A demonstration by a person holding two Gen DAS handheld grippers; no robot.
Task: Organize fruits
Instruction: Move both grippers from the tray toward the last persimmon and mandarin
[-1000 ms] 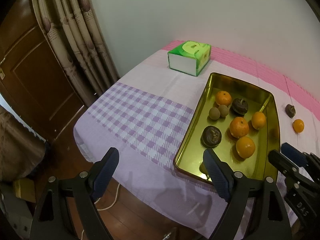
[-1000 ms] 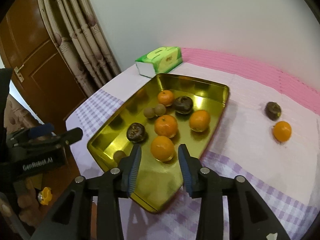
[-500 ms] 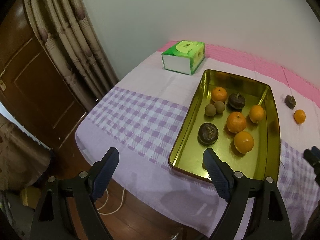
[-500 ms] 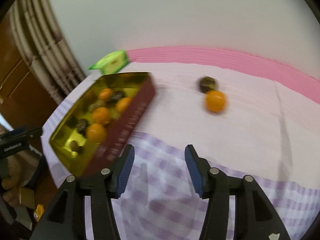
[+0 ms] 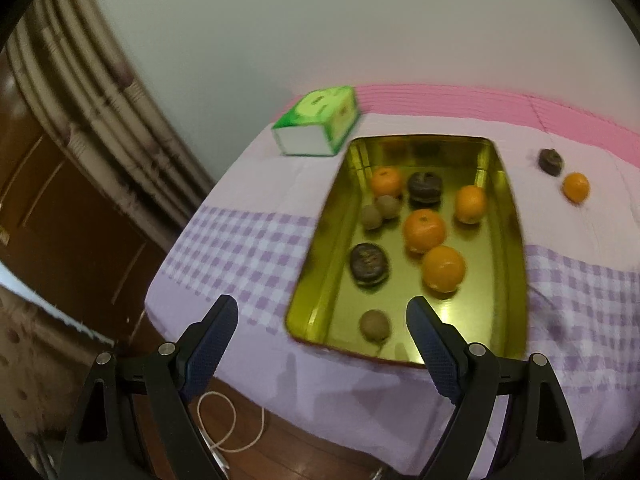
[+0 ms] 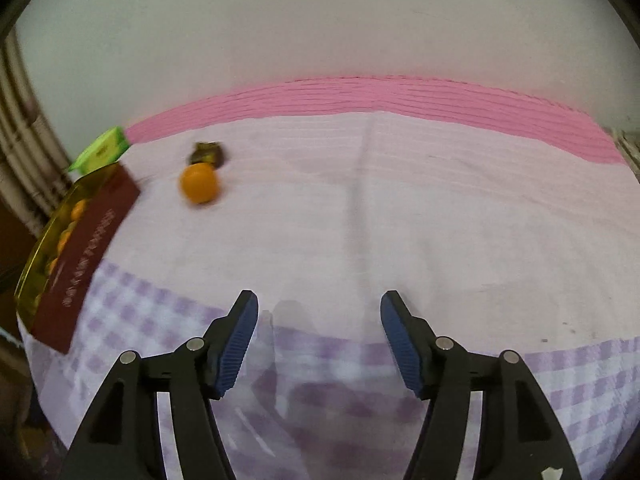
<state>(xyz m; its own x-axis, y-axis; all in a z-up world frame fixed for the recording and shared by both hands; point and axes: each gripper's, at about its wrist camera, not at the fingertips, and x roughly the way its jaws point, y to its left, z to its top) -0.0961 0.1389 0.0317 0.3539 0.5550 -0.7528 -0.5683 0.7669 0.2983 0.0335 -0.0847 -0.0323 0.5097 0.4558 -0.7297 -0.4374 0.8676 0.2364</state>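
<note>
A gold metal tray [image 5: 506,216] lies on the table and holds several oranges [image 5: 424,230], dark round fruits [image 5: 369,265] and small brown fruits [image 5: 374,324]. One orange [image 5: 576,187] and one dark fruit [image 5: 550,161] lie on the cloth to the tray's right; they also show in the right wrist view as the orange [image 6: 199,183] and the dark fruit [image 6: 207,153]. My left gripper [image 5: 322,328] is open and empty at the table's near edge, before the tray. My right gripper [image 6: 319,332] is open and empty over the checked cloth, right of the tray [image 6: 86,240].
A green tissue box [image 5: 318,126] stands behind the tray's far left corner. The tablecloth [image 6: 400,208] is pink at the back and purple-checked in front. A curtain [image 5: 92,112] and a brown door [image 5: 48,216] are on the left. A white cord [image 5: 224,424] lies on the floor.
My right gripper has swung right, away from the tray, and its jaws have opened wider. My left gripper's view has turned right, so the tray is now centred.
</note>
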